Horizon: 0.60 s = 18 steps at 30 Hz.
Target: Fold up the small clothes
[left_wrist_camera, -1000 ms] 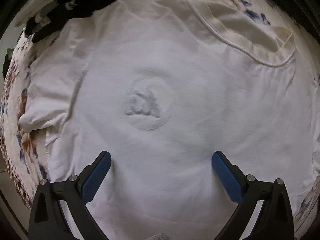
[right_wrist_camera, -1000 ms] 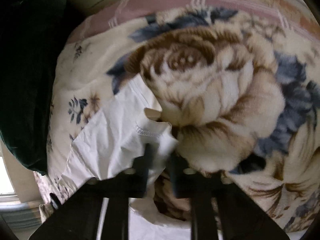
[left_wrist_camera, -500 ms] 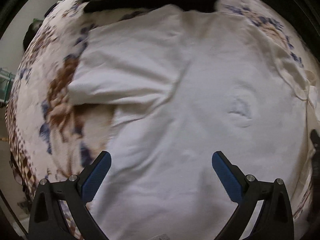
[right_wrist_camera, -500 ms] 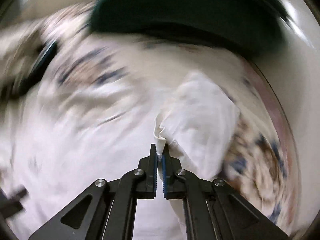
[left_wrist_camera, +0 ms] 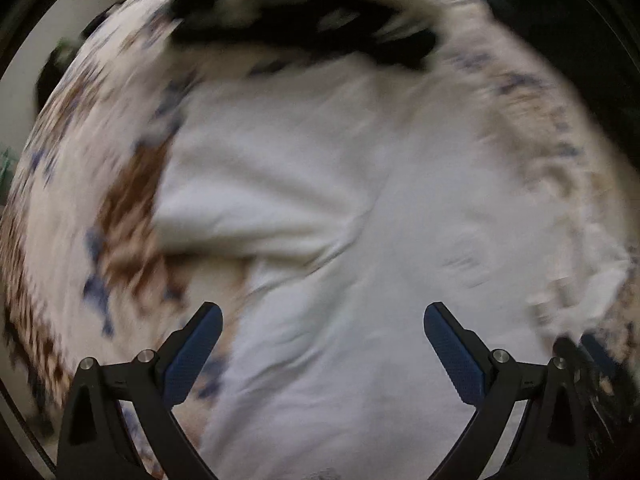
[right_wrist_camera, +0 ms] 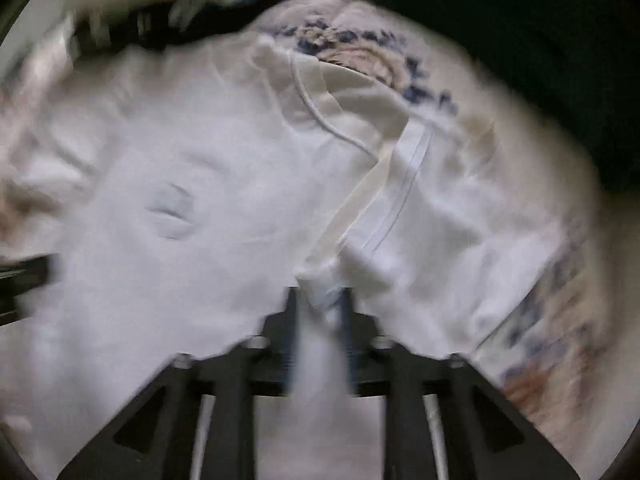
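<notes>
A white T-shirt (left_wrist_camera: 360,216) lies spread on a floral blanket (left_wrist_camera: 120,208), seen from above by both wrist cameras; both pictures are blurred.

The left gripper (left_wrist_camera: 322,340) hangs over the shirt with its jaws wide apart and nothing between them. The shirt's body fills the space between and ahead of the blue pads (left_wrist_camera: 192,356). One sleeve sticks out ahead and to the left of the left-hand jaw, its end lying on the blanket. A faint round print on the chest sits ahead of the right-hand jaw. Farther ahead, past the shirt's far edge, lies a dark garment with pale markings (left_wrist_camera: 304,32).

The right gripper (right_wrist_camera: 318,300) points down at the shirt (right_wrist_camera: 200,168) with its jaws opening. A bunched corner of white fabric sits right at the fingertips, between them, and white cloth shows in the gap below; whether the pads touch it cannot be told through the blur. From the jaws a folded-over flap with a stitched hem runs ahead and to the right, lying on the shirt. The neckline (right_wrist_camera: 320,112) lies straight ahead of the jaws, and the round print is ahead and to the left. A dark green cushion (right_wrist_camera: 520,40) lies far ahead on the right, beyond the blanket (right_wrist_camera: 552,320).
</notes>
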{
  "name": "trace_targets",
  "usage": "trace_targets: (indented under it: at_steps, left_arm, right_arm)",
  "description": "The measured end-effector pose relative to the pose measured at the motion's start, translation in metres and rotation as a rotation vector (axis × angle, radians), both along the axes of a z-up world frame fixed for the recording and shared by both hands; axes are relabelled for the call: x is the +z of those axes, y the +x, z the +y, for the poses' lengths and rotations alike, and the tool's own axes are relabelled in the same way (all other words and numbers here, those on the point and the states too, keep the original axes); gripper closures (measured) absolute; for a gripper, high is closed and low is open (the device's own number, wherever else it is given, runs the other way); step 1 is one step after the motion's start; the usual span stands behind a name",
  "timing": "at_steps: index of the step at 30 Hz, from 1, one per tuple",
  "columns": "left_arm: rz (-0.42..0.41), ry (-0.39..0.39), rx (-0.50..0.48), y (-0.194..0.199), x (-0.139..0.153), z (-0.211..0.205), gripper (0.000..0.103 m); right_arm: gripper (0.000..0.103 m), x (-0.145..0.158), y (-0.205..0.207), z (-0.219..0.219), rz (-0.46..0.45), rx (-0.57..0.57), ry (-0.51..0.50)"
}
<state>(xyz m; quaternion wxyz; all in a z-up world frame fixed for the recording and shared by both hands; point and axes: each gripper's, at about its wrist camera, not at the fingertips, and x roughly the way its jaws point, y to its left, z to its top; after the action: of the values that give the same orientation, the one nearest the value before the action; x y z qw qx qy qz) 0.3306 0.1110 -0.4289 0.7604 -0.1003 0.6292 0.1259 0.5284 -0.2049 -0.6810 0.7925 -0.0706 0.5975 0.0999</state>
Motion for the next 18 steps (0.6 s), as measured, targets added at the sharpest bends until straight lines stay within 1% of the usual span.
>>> trace_targets:
  at_steps: [1, 2, 3, 5, 6, 7, 8, 10, 11, 12, 13, 14, 15, 16, 18]
  left_arm:
    - [-0.025, -0.031, -0.032, 0.009, 0.009, -0.009, 0.0]
    - [-0.043, -0.068, -0.063, 0.019, 0.015, -0.02, 0.0]
    - [-0.052, -0.099, -0.088, 0.031, 0.015, -0.03, 0.0]
    - [-0.065, -0.139, -0.136, 0.052, 0.024, -0.061, 0.0]
    - [-0.061, -0.155, -0.159, 0.067, 0.028, -0.086, 0.0]
    - [-0.059, -0.167, -0.186, 0.08, 0.028, -0.104, 0.0]
    - [-0.052, -0.18, -0.203, 0.088, 0.023, -0.117, 0.0]
    - [-0.04, -0.203, -0.247, 0.107, 0.01, -0.14, 0.001]
    - [-0.042, -0.206, -0.259, 0.121, 0.005, -0.164, 0.011]
    - [-0.041, -0.188, -0.277, 0.127, 0.002, -0.177, 0.015]
    - [-0.031, -0.16, -0.308, 0.135, -0.008, -0.187, 0.027]
    - [-0.021, -0.154, -0.345, 0.142, -0.019, -0.194, 0.038]
    - [-0.008, -0.14, -0.369, 0.143, -0.022, -0.197, 0.071]
    - [0.006, -0.121, -0.402, 0.141, -0.026, -0.2, 0.095]
    - [-0.036, -0.084, -0.419, 0.135, -0.022, -0.193, 0.1]
  right_arm:
    - [0.043, 0.01, -0.003, -0.017, 0.021, -0.056, 0.083]
    - [0.037, 0.018, -0.007, -0.037, 0.037, -0.116, 0.162]
    - [0.037, 0.027, -0.012, -0.064, 0.042, -0.208, 0.219]
    - [0.035, 0.034, -0.017, -0.098, 0.057, -0.329, 0.235]
    - [0.035, 0.033, -0.02, -0.119, 0.069, -0.394, 0.243]
    - [0.035, 0.032, -0.022, -0.134, 0.073, -0.439, 0.241]
    - [0.035, 0.028, -0.024, -0.152, 0.072, -0.486, 0.212]
    - [0.035, 0.022, -0.017, -0.177, 0.081, -0.543, 0.171]
    - [0.035, 0.017, -0.018, -0.189, 0.082, -0.575, 0.164]
    - [0.035, 0.013, -0.017, -0.197, 0.086, -0.597, 0.158]
    - [0.035, 0.011, -0.014, -0.206, 0.092, -0.613, 0.153]
    - [0.035, 0.008, -0.014, -0.211, 0.097, -0.632, 0.152]
    - [0.035, 0.005, -0.014, -0.218, 0.101, -0.649, 0.163]
    - [0.035, 0.003, -0.014, -0.222, 0.105, -0.661, 0.172]
    - [0.035, -0.001, -0.012, -0.229, 0.118, -0.682, 0.183]
